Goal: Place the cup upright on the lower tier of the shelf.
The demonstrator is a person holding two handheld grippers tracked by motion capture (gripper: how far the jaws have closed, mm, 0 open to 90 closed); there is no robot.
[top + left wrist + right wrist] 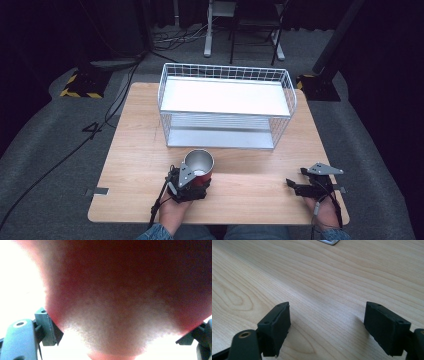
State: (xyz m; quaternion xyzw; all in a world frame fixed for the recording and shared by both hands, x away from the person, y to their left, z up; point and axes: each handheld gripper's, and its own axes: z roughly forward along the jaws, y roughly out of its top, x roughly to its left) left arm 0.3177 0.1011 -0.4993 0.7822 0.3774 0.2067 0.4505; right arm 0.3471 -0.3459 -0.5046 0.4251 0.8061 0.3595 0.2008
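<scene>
Wooden table (140,145), left jaws around cup (198,165)

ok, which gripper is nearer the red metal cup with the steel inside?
Left. The left gripper is shut on the red metal cup, jaws against its sides. The right gripper rests open on the wooden table, well off to the cup's right.

My high view looks down across the bench (250,180); the left gripper view sits against the cup (120,302), the right skims bare wood.
</scene>
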